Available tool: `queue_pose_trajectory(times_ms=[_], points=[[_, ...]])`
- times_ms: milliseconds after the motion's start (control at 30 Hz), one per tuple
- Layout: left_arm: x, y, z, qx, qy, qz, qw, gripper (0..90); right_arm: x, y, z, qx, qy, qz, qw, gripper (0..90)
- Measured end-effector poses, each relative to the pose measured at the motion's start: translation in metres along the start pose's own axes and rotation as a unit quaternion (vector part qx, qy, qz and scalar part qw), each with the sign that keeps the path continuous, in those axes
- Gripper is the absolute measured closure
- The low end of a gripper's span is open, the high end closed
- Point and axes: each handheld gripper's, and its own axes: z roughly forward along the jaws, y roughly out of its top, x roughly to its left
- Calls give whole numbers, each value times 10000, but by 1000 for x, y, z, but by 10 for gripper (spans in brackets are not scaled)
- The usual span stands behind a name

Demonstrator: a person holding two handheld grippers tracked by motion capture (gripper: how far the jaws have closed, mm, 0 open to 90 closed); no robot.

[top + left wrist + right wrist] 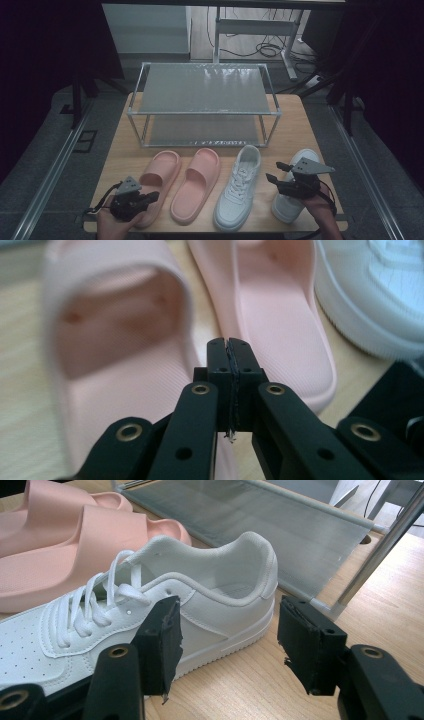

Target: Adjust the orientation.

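Observation:
Four shoes stand in a row on the wooden table (295,125), heels toward the rack: a left pink slide (162,172), a right pink slide (197,185), a left white sneaker (240,187) and a right white sneaker (287,207). My left gripper (155,196) hovers over the heel end of the left pink slide (120,380). This left gripper (230,342) is shut with nothing in it. My right gripper (276,171) is above the right sneaker, pointing left. That right gripper (230,635) is open, and the left white sneaker's (210,590) heel side lies just beyond its jaws, apart from them.
A two-tier metal shoe rack (205,90) with grey shelves stands at the back of the table, both shelves bare. Its lower shelf (280,525) is close behind the sneaker's heel. Dark curtains flank the table, and cables lie on the floor beyond.

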Motion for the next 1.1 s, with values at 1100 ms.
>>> queue_pose_trajectory(times_ms=[1100], points=[[14, -12, 1, 68, 311, -179, 9993, 854, 0, 0, -1, 8, -14, 2, 10000, 432]])
